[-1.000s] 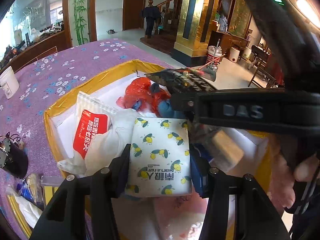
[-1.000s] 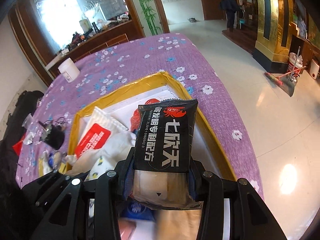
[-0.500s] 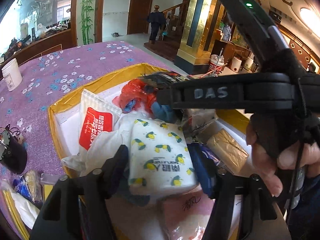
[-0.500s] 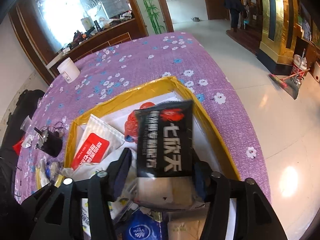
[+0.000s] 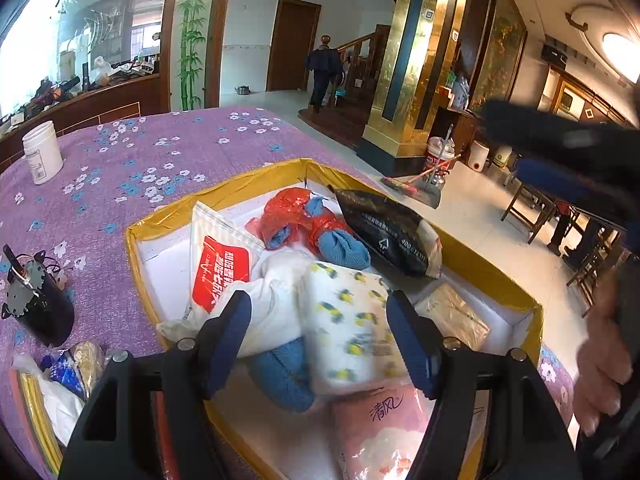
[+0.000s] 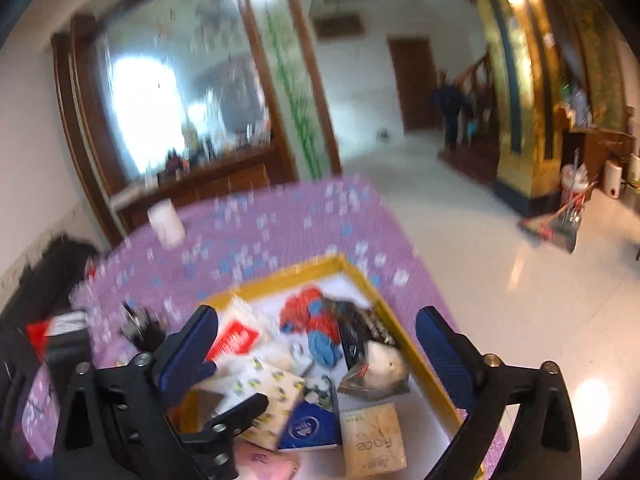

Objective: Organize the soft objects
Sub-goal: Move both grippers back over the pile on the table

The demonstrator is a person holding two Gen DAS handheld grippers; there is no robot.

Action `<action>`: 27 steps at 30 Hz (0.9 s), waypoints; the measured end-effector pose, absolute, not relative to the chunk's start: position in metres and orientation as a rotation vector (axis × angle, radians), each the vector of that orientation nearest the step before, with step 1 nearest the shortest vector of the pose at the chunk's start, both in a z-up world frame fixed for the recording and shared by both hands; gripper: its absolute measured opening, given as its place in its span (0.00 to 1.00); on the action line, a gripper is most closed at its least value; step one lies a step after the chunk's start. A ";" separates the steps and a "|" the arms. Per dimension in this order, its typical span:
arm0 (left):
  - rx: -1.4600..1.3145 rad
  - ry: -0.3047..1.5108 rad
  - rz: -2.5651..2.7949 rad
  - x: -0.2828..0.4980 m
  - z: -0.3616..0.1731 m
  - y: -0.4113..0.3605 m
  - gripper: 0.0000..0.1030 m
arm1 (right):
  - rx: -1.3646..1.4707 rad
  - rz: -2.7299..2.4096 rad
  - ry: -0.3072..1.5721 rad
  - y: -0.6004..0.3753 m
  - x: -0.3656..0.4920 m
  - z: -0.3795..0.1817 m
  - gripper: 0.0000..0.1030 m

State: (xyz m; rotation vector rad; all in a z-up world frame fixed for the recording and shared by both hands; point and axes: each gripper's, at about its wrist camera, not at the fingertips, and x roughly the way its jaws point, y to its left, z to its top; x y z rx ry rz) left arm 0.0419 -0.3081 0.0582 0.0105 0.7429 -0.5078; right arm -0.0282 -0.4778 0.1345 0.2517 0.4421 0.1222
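A yellow-rimmed box [image 5: 256, 184] on the purple flowered table holds soft packs. My left gripper [image 5: 318, 312] is open just above a white lemon-print tissue pack [image 5: 348, 328], which lies loose in the box. A black snack bag [image 5: 388, 232] lies at the box's far right, beside a red bag with blue cloths [image 5: 304, 220]. A red-and-white pouch [image 5: 220, 264] leans at the left. My right gripper [image 6: 316, 328] is open and empty, raised above the box [image 6: 400, 336]; that view is blurred. The black bag [image 6: 364, 344] shows there too.
A white jar [image 5: 42, 152] stands far left on the table. A dark cup with a gear [image 5: 38, 304] and small packets [image 5: 76, 368] lie left of the box. A pink pack [image 5: 384, 428] and tan pack [image 5: 452, 312] lie in the box. The floor drops off to the right.
Both grippers opened and let go. The lemon-print pack now lies in the box. The black bag dropped into the box's far right, and the right gripper lifted away.
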 end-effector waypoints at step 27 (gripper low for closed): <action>-0.013 0.755 -0.370 -0.008 0.107 -0.194 0.76 | 0.299 0.413 0.604 -0.408 -0.090 0.106 0.97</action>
